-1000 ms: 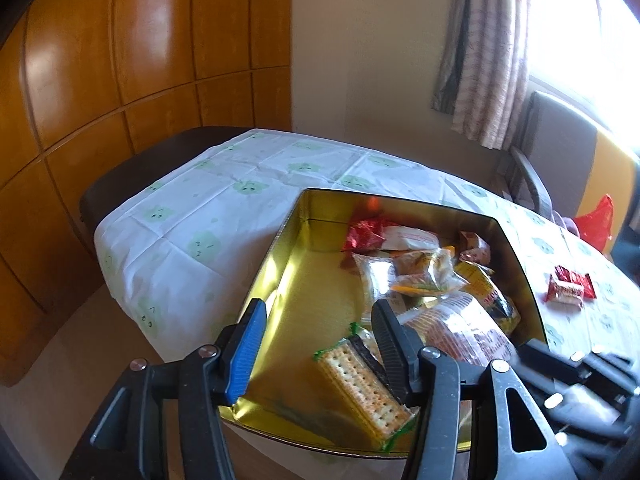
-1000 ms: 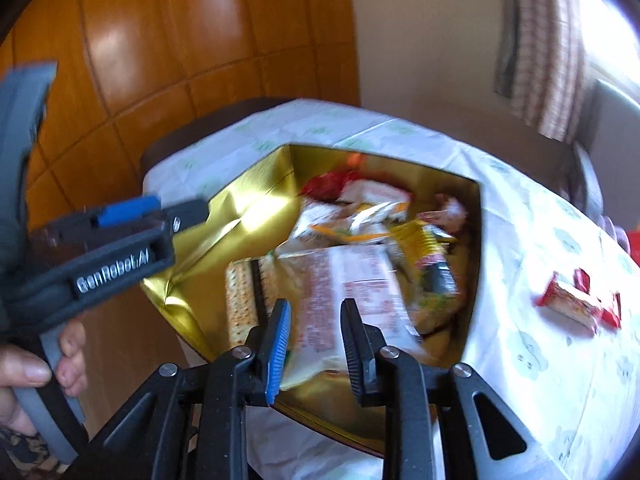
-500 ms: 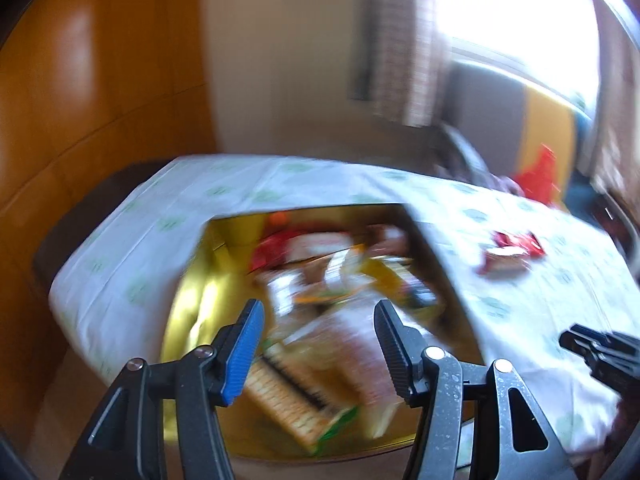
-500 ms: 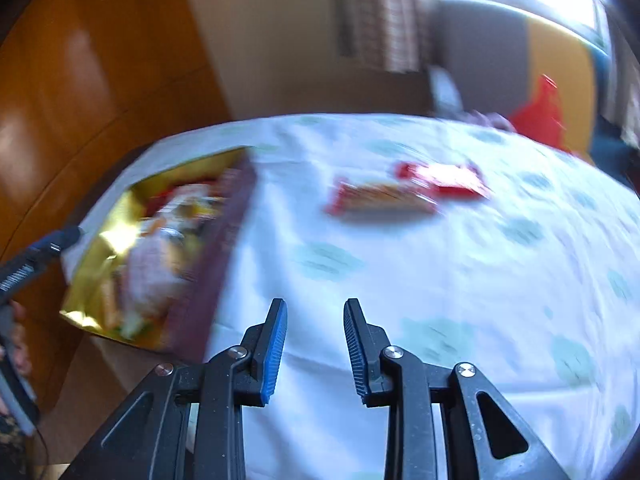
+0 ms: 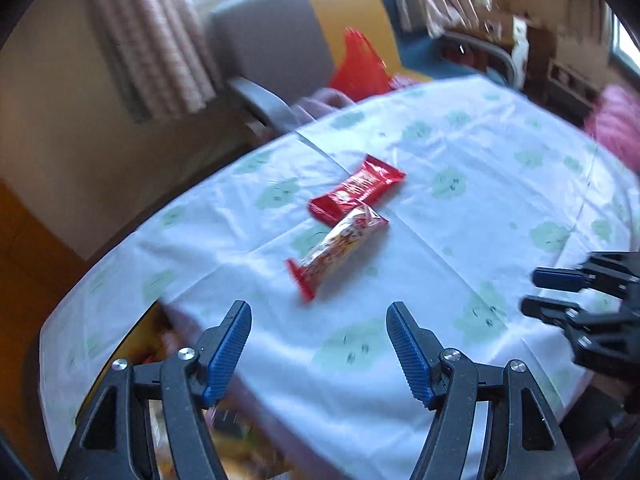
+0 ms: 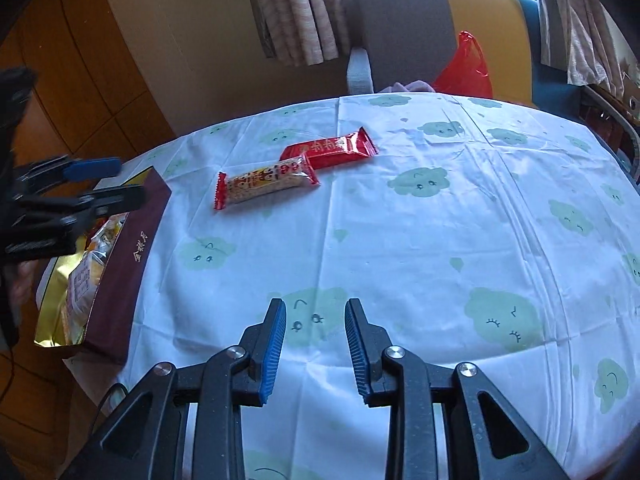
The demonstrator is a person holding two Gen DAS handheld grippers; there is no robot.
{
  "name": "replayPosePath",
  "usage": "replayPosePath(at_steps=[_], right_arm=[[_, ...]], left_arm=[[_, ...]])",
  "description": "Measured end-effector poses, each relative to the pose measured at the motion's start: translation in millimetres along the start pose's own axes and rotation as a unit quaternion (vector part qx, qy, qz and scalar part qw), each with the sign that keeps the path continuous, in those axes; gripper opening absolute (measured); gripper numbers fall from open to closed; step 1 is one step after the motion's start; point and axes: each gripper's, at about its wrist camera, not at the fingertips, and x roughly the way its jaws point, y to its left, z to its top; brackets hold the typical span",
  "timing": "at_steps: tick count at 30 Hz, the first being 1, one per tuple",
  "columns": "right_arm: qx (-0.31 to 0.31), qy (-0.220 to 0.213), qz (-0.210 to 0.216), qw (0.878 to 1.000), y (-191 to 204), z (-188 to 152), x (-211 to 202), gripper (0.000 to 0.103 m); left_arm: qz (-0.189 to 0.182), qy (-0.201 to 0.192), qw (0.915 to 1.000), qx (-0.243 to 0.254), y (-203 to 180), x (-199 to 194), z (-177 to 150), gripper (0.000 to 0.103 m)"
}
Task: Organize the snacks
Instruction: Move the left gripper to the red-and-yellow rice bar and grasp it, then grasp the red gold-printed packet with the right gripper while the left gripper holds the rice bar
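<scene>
Both tools have swung away from the snack box [image 6: 132, 264]: the left tool [image 5: 320, 344], opening wide and empty, now faces two loose snack bars [image 5: 344, 236] lying ahead on the bench [image 6: 400, 220], the right tool [image 6: 316, 338] narrow and empty.

My left gripper [image 5: 319, 346] shows black arms and ribbed blue pads; my right gripper [image 6: 315, 330] wears the same black and blue. Under both, a white tablecloth [image 6: 400, 240] dotted with pale green cloud faces. On it, a solid red wrapper [image 6: 330, 152] with pale lettering, and a clear packet [image 6: 266, 183] with red ends and speckled beige filling. The box [image 6: 120, 280] is maroon outside with gold characters, shiny gold inside. Beyond: a bright red bag [image 6: 466, 68], a grey and yellow chair [image 6: 420, 28], beige patterned curtains [image 6: 296, 12], orange-brown wood panels [image 6: 80, 80].
</scene>
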Motion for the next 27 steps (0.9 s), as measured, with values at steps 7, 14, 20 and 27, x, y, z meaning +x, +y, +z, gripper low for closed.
replayPosePath(at_steps=[7,14,20,27], right_arm=[[0.024,0.006,-0.007,1.000,-26.6,2.0,5.0,0.032],[0.050,0.008,-0.009,0.999,-49.7,8.4,10.2,0.032],[0.055,0.009,-0.011,0.998,-56.3,8.5,13.3,0.032],[0.062,-0.001,-0.008,0.998,-61.2,9.6,6.3,0.032]], left_arm=[[-0.006,0.057,0.9970,0.052,-14.8,71.9,31.7,0.071],[-0.023,0.087,0.9940,0.063,-12.5,113.9,48.1,0.066],[-0.031,0.102,0.9937,0.035,-18.6,125.3,45.6,0.029],[-0.039,0.078,0.9936,-0.071,-31.2,80.6,12.6,0.029]])
